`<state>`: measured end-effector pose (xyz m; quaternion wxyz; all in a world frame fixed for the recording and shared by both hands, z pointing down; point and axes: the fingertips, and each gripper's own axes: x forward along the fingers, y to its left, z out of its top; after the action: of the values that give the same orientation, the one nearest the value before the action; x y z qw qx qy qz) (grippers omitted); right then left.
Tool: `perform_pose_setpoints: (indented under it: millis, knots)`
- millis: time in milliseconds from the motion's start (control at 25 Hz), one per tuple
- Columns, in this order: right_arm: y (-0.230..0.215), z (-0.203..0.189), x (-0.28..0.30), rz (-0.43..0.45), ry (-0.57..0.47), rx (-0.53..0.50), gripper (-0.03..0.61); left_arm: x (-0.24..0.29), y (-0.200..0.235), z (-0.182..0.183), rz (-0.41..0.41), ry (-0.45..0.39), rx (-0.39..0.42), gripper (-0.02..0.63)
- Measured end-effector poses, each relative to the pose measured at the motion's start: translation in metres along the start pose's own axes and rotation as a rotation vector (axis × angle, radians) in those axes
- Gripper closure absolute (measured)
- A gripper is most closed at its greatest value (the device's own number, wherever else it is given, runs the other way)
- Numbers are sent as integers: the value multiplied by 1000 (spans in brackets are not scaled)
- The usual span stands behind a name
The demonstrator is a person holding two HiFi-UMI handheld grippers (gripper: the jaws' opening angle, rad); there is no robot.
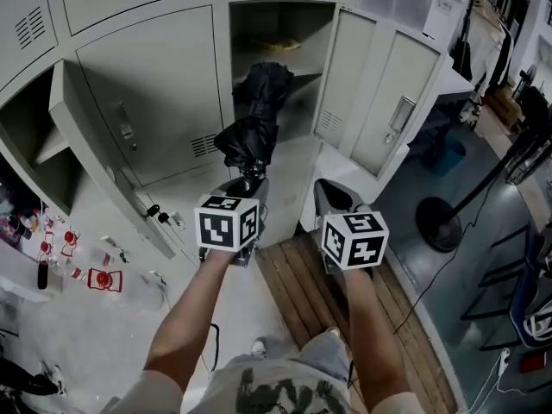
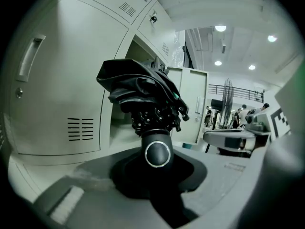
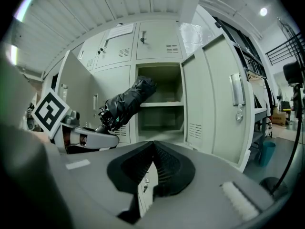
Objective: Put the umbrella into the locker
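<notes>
A folded black umbrella [image 1: 254,115] sticks out from my left gripper [image 1: 248,185], which is shut on its handle. In the left gripper view the round handle end [image 2: 157,154] sits between the pads and the bunched canopy [image 2: 140,89] rises ahead. The umbrella's far end is at the mouth of the open locker [image 1: 302,102], near its inner shelf [image 1: 297,78]. The right gripper view shows the umbrella [image 3: 125,104] slanting up toward that opening [image 3: 159,113]. My right gripper [image 1: 332,193] hangs beside the left one, its pads [image 3: 164,163] meeting with nothing between them.
The locker's door [image 1: 379,102] stands open to the right, and a second door [image 1: 142,119] is open on the left. A wooden pallet [image 1: 302,291] lies underfoot. A fan stand [image 1: 440,222] and a blue bin [image 1: 448,155] are at the right. Small bottles [image 1: 52,257] are on the left.
</notes>
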<state>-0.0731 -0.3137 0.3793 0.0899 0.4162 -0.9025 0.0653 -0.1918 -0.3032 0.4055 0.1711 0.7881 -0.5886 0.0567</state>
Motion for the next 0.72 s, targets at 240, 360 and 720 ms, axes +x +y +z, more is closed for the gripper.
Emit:
perform_pose_setpoints:
  millis: [240,360,720]
  knots:
    - [-39,15,19,111,-1,-18,580,29,-15,7,94,-3,-26,529]
    - [-54,23,24,184,5,-29,580,37,-24,9,162,-1,-51,529]
    - [-81,42,27,346,6,-60,580,44,-49,8,320,9,-94,529]
